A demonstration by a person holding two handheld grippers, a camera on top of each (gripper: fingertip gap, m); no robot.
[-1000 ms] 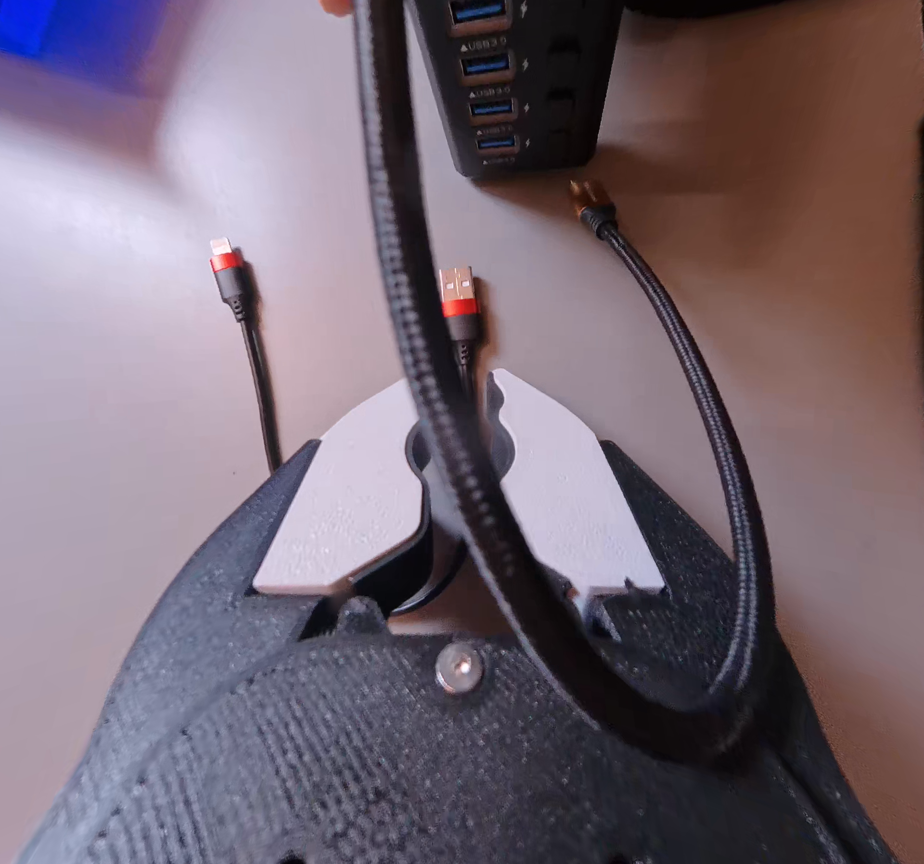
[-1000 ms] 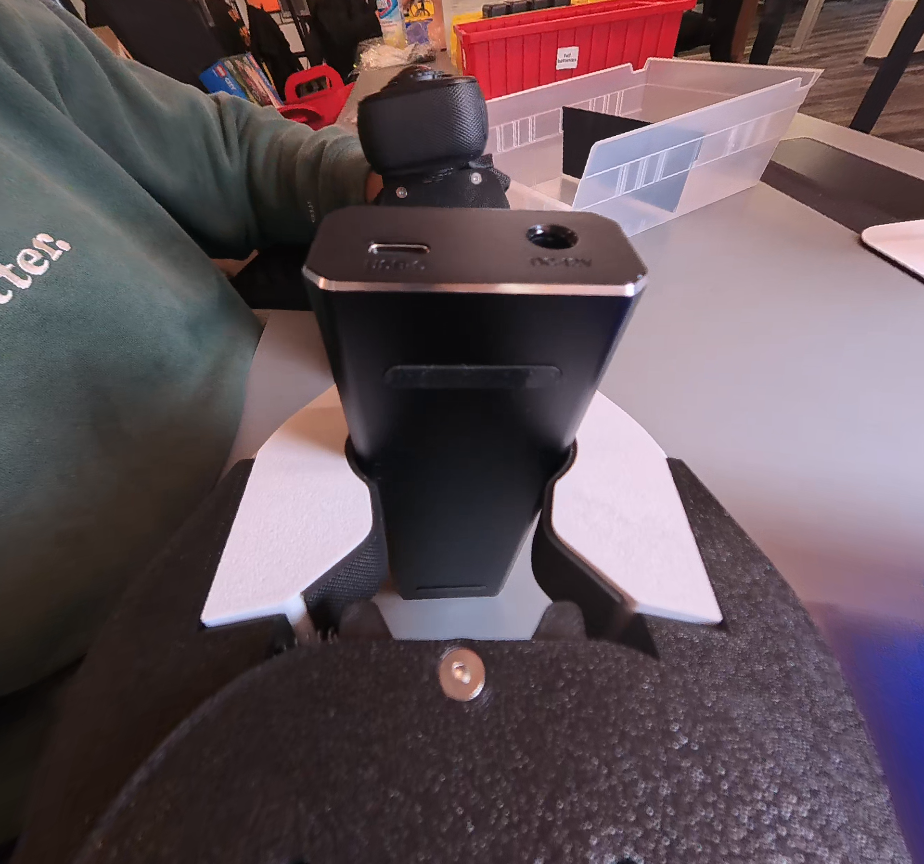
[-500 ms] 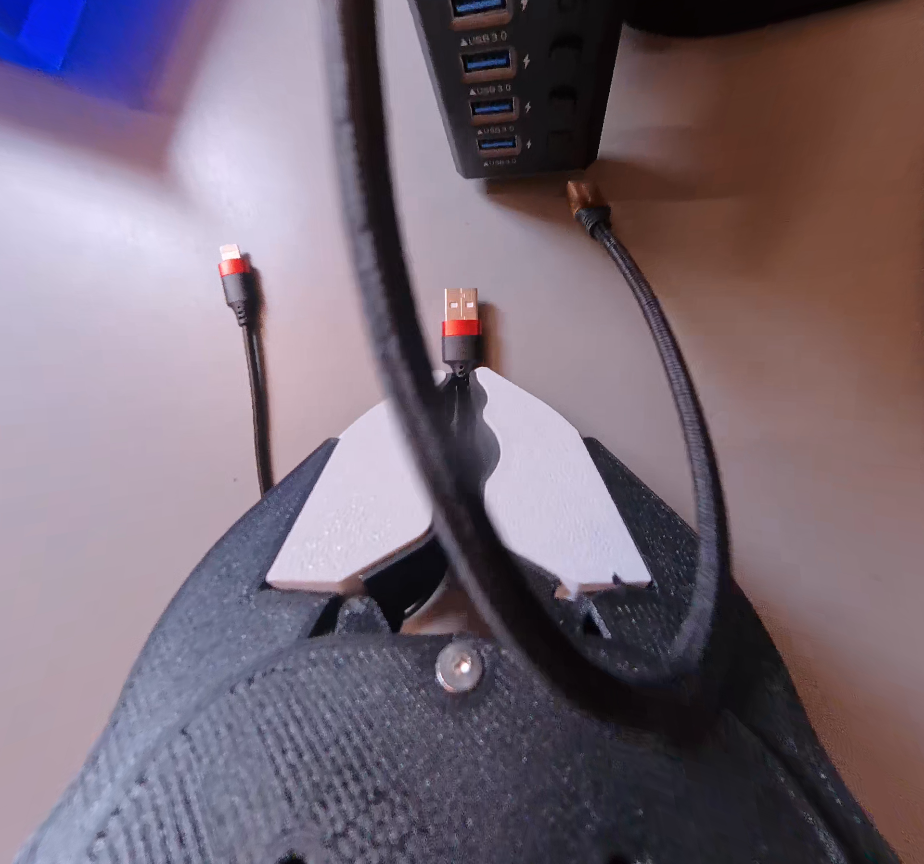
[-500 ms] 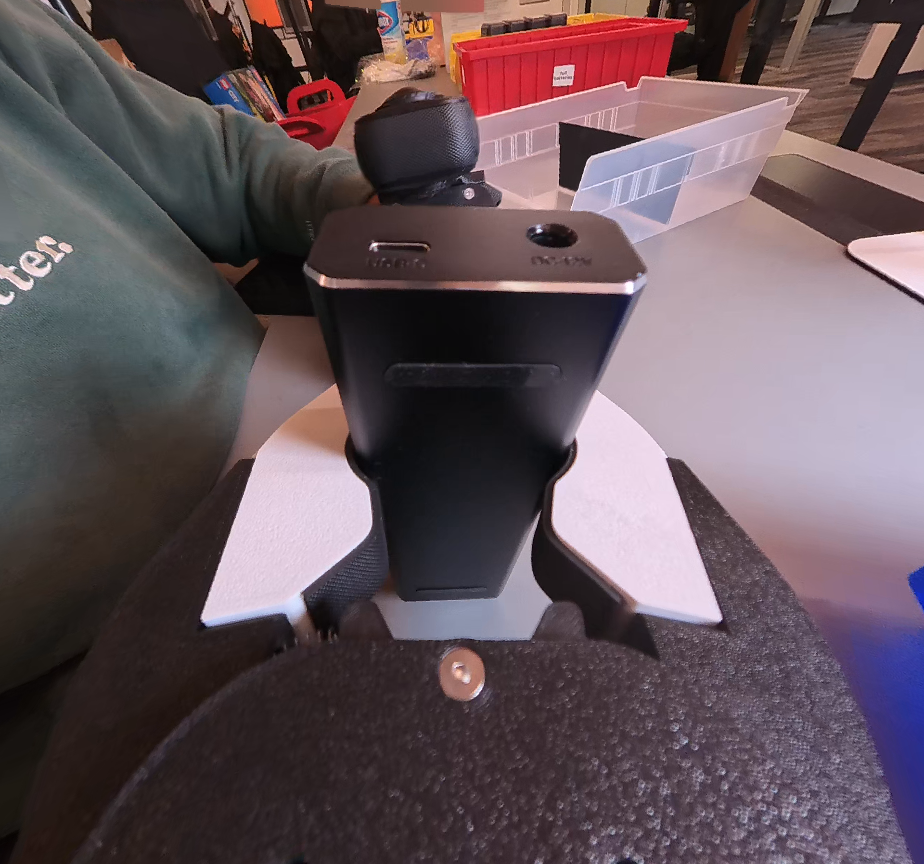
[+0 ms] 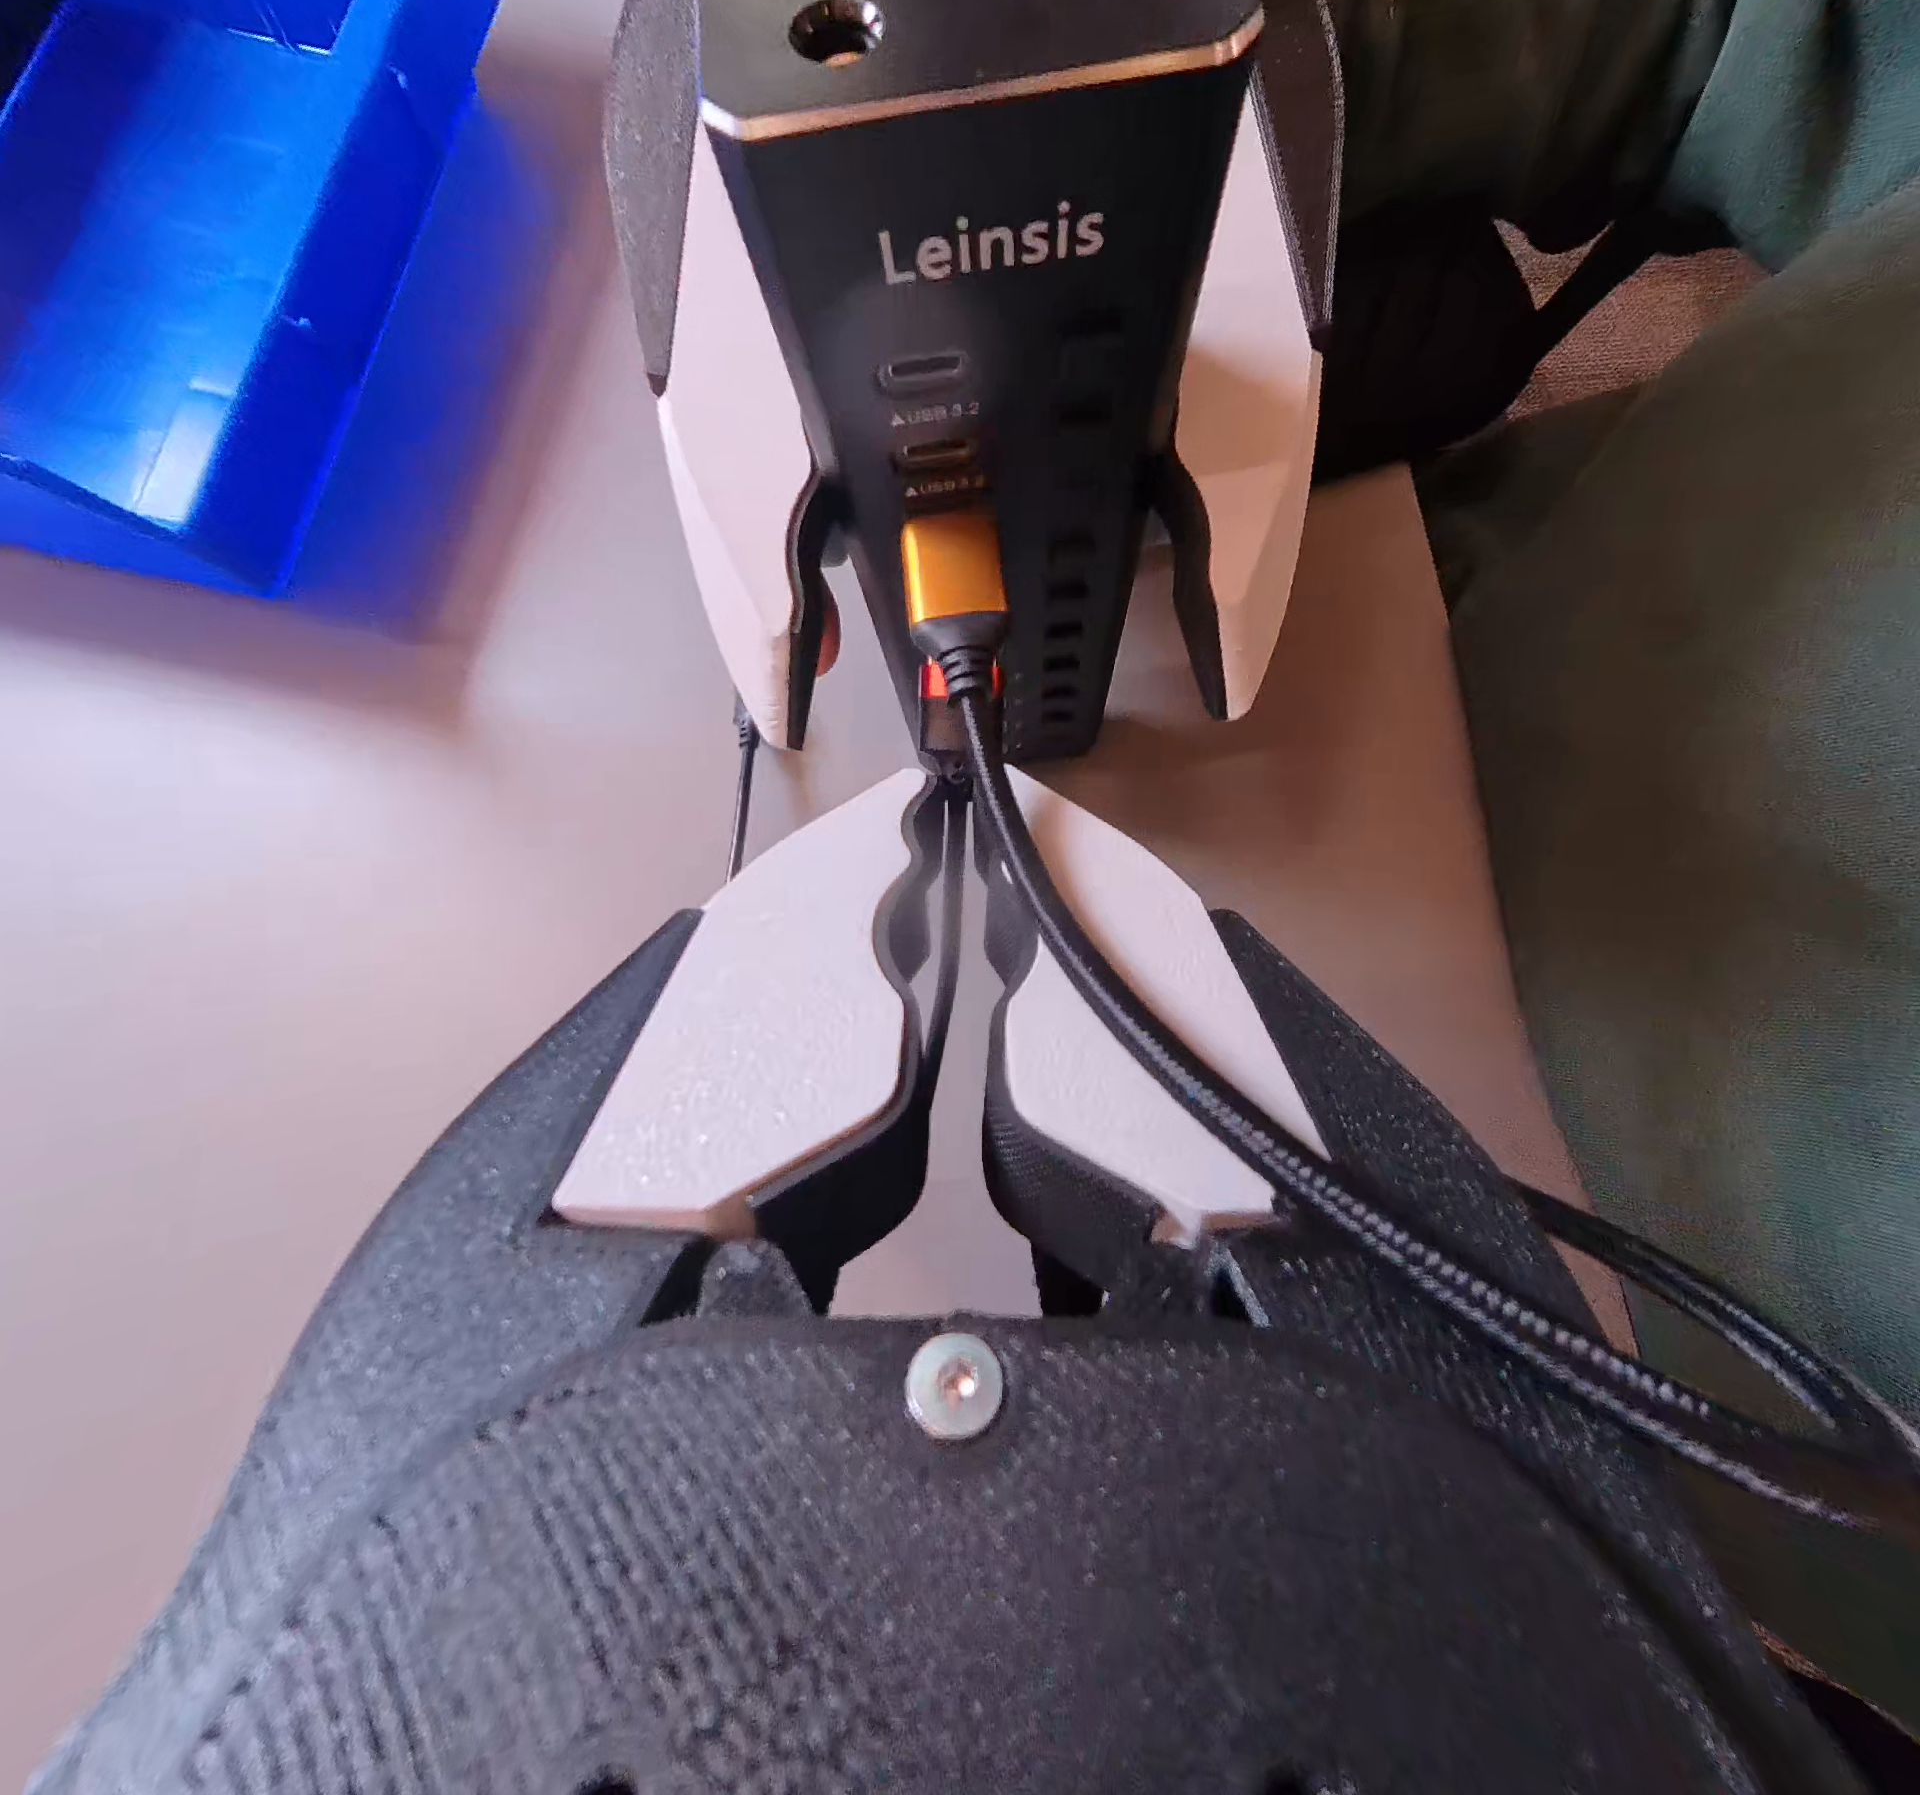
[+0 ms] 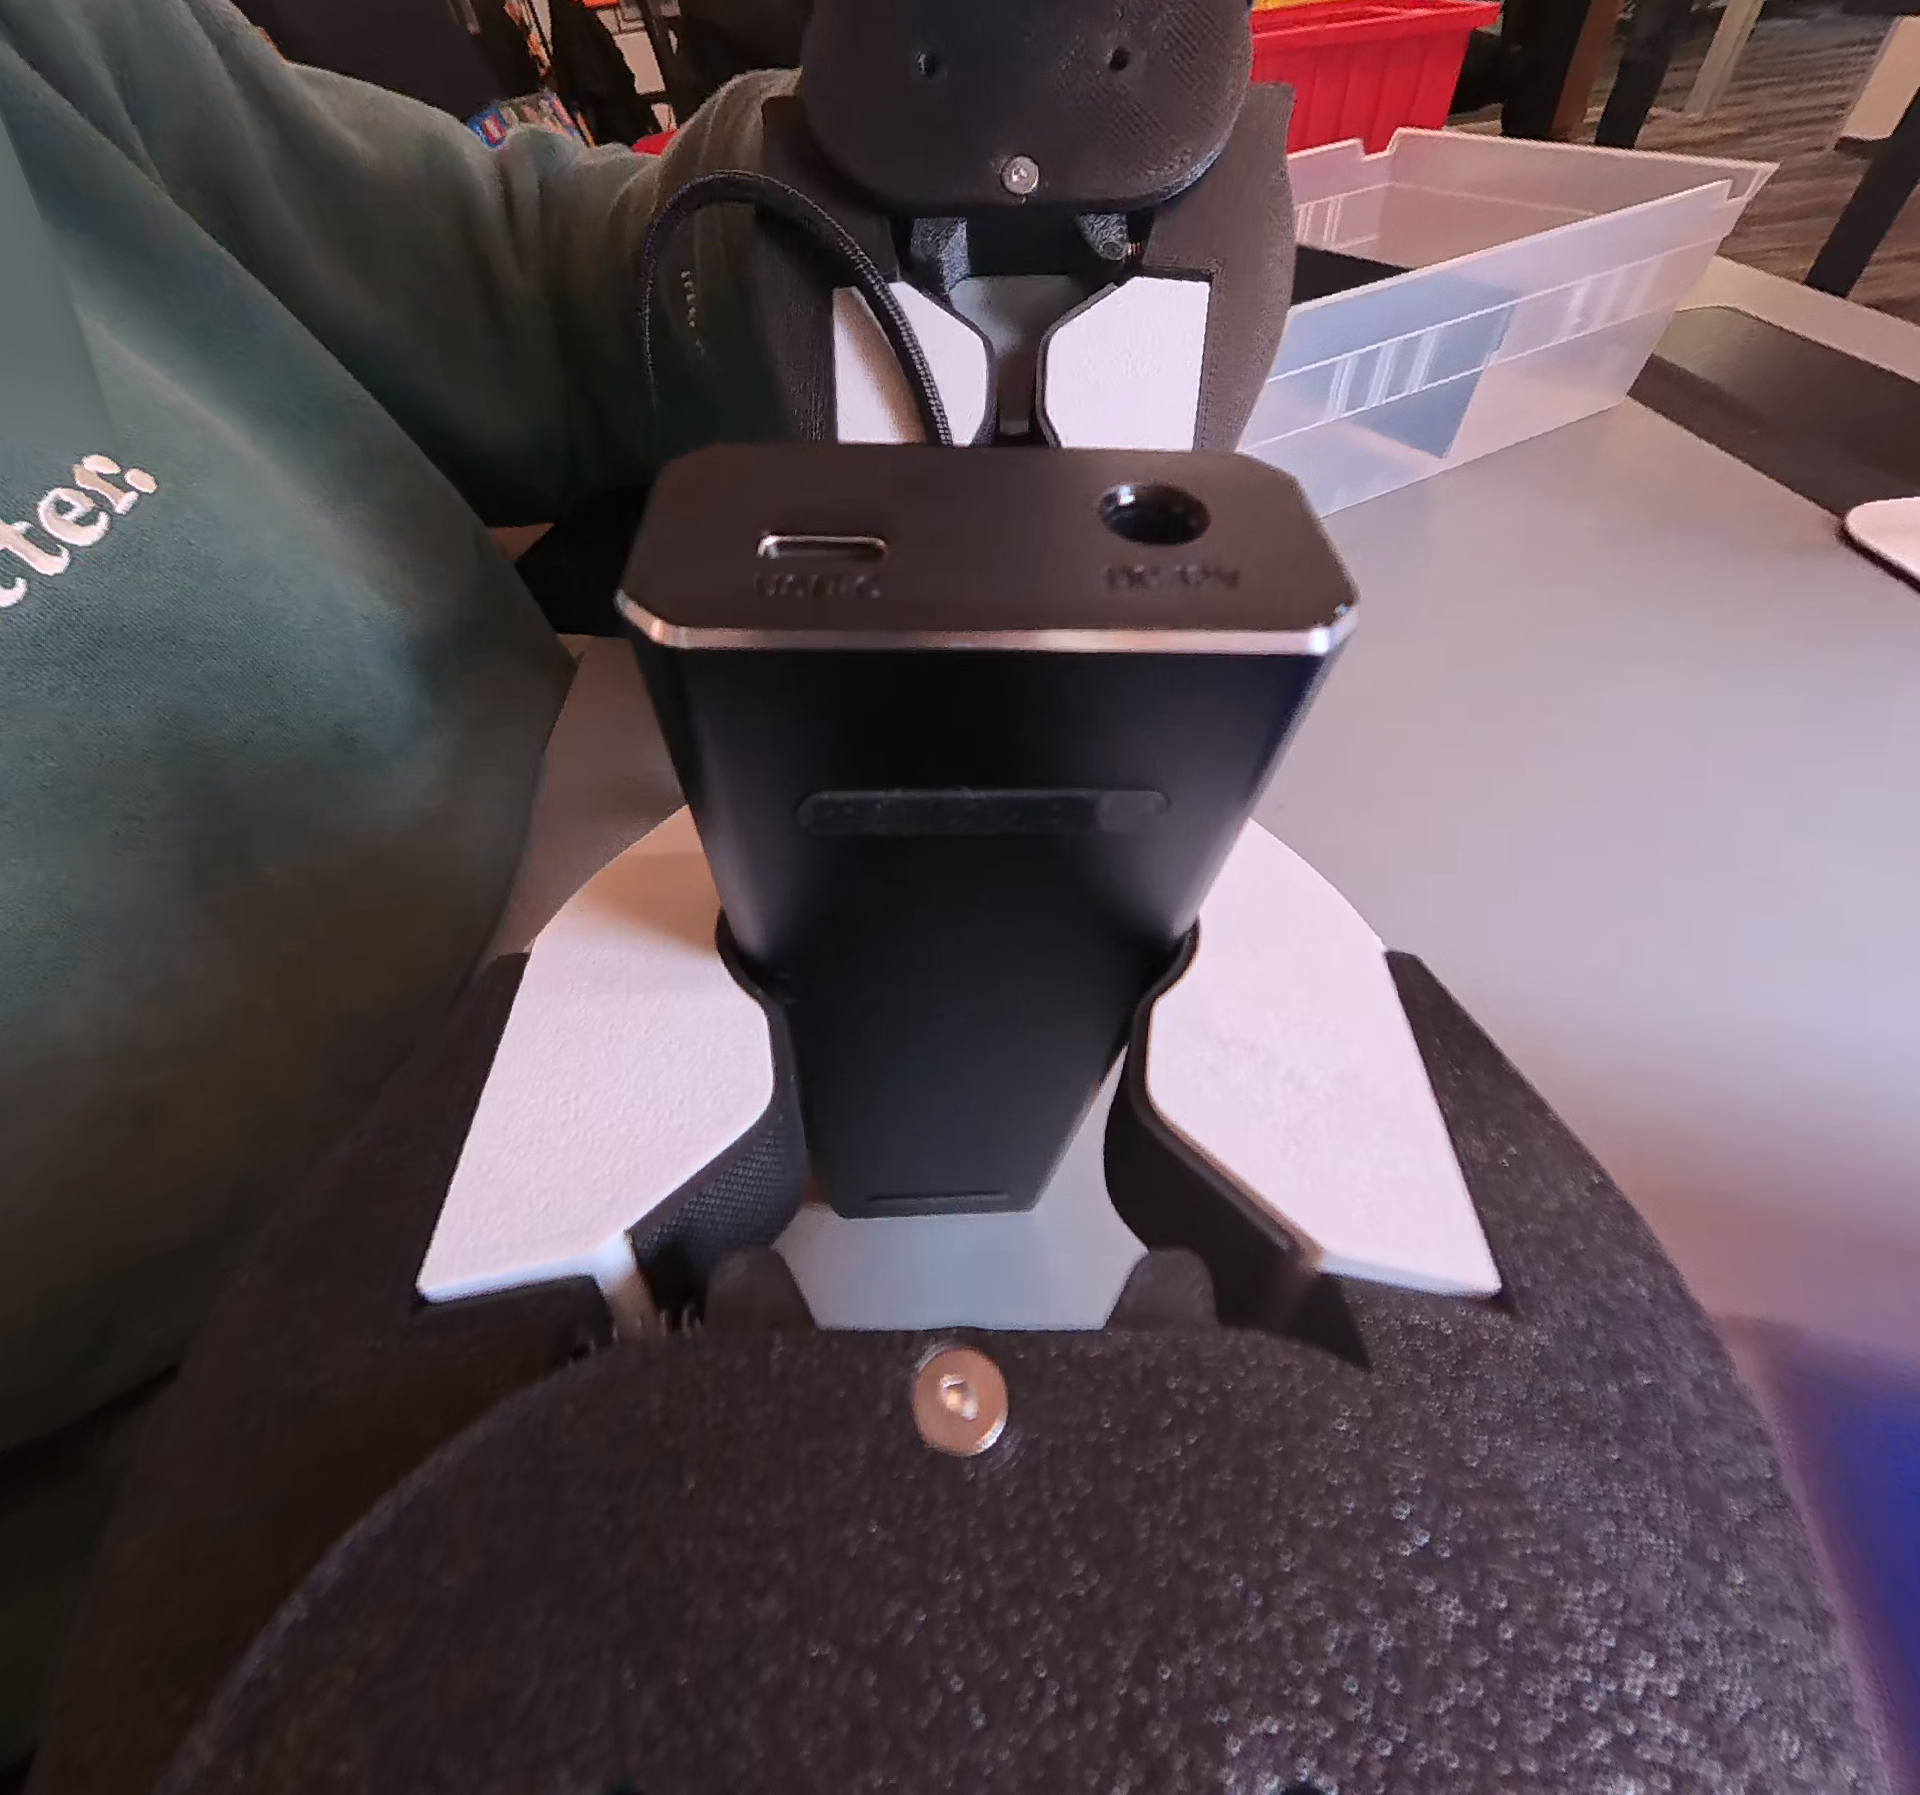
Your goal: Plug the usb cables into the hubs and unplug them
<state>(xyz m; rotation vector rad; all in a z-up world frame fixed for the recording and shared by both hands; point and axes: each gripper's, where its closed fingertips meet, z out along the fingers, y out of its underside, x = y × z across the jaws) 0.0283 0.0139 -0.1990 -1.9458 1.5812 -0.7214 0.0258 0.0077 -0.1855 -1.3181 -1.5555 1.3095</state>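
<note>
Since half a second earlier, the red-collared plug (image 5: 958, 706) had been brought from the table up to the hub (image 5: 997, 311), beneath the seated orange plug (image 5: 952, 569); insertion was judged under way. The left gripper (image 5: 951, 789) was clenched on its thin cable just behind the plug, pointed at the hub's port face. The right gripper (image 6: 961, 945) was clamped around the hub, held upright.

— What do you see of the hub?
— I note a black hub (image 5: 977, 291) standing upright on end, ports facing me.
— And the cables?
— A gold-plugged braided cable (image 5: 951, 571) is seated; the red-collared thin cable (image 5: 940, 696) below appears seated too.
</note>
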